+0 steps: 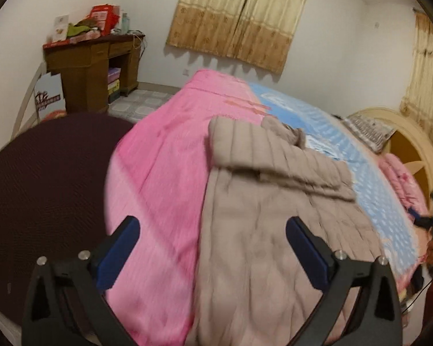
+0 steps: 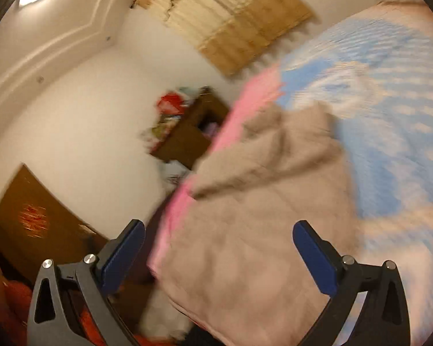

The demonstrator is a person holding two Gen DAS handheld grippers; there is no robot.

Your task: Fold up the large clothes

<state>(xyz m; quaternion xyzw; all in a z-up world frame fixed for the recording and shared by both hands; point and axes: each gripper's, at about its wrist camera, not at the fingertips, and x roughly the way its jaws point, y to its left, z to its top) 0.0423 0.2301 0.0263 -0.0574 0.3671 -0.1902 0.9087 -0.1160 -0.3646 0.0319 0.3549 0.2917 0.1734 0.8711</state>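
Observation:
A large beige quilted coat (image 1: 274,201) lies on the bed, a sleeve folded across its upper part. My left gripper (image 1: 212,230) is open and empty, hovering above the coat's lower left part and the pink blanket (image 1: 164,173). In the right wrist view, which is tilted and blurred, the same coat (image 2: 259,216) fills the middle. My right gripper (image 2: 218,236) is open and empty above the coat's near end.
The bed carries a pink blanket and a blue patterned sheet (image 1: 360,173). A dark round cushion (image 1: 43,187) lies at the left. A brown desk (image 1: 92,66) with clutter stands by the far wall. A headboard (image 1: 404,144) and pillow are at the right.

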